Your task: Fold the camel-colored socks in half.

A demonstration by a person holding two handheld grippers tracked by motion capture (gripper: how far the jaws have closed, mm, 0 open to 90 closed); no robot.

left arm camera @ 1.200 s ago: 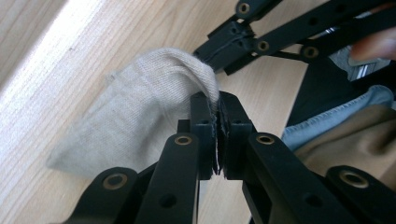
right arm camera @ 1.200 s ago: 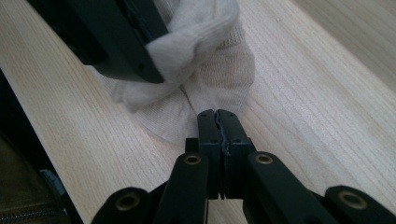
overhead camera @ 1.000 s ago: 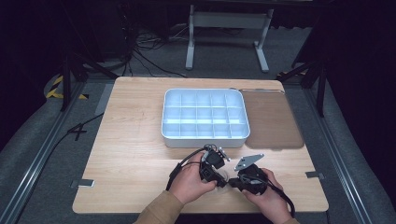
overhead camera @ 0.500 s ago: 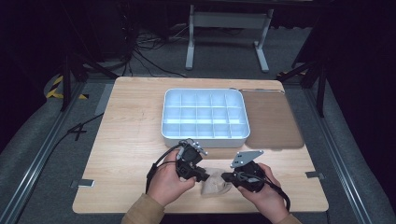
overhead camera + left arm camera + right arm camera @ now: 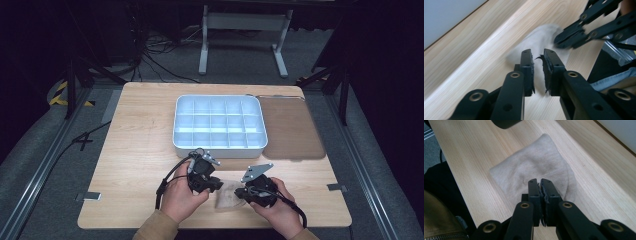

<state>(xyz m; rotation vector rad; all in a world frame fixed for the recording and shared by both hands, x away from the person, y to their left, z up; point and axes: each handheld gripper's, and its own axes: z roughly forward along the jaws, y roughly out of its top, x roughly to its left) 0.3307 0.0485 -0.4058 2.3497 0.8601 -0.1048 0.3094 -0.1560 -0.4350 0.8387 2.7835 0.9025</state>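
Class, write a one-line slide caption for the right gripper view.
Right gripper, jaws shut, resting on a folded beige knitted cloth lying on the light wooden table.

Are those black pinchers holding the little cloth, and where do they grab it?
The right tool pinches the beige cloth at its near edge, jaws shut on a fold. The left tool holds nothing; its jaws have just been closing, a gap between them, above the cloth.

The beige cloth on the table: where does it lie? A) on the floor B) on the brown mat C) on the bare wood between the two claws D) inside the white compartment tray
C: the beige cloth lies on the wooden table, between the left claw and the right claw, nearer the person than the white tray.
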